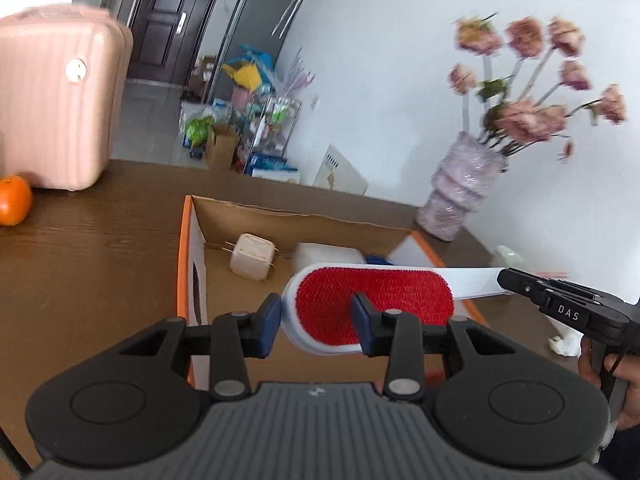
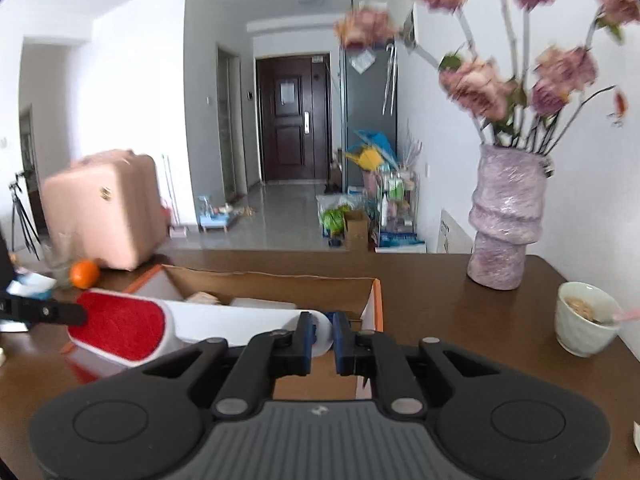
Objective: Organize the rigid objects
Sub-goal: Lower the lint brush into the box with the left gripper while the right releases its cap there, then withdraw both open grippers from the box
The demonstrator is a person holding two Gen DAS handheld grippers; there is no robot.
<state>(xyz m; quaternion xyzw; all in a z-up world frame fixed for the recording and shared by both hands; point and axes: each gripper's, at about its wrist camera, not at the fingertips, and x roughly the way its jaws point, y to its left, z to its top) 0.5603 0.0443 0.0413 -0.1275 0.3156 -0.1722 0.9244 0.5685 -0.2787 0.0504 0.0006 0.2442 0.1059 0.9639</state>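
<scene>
A white lint brush with a red pad [image 1: 376, 300] hangs above an open cardboard box [image 1: 192, 240] on the brown table. My right gripper [image 2: 322, 338] is shut on the end of the brush handle [image 2: 240, 322]; it shows at the right in the left wrist view [image 1: 506, 282]. My left gripper [image 1: 316, 320] is around the brush head, its blue pads [image 1: 270, 316] on either side; whether they press it I cannot tell. In the right wrist view the left gripper's finger [image 2: 48, 312] lies across the red pad [image 2: 120, 326]. A beige block [image 1: 252, 256] and a white box [image 1: 328, 256] lie in the cardboard box [image 2: 372, 300].
A pink suitcase [image 1: 56, 96] and an orange [image 1: 14, 200] are on the table at the far left. A purple vase of pink flowers [image 2: 506, 220] and a white bowl with a spoon [image 2: 584, 320] are at the right. A crumpled tissue [image 1: 564, 342] lies near the right hand.
</scene>
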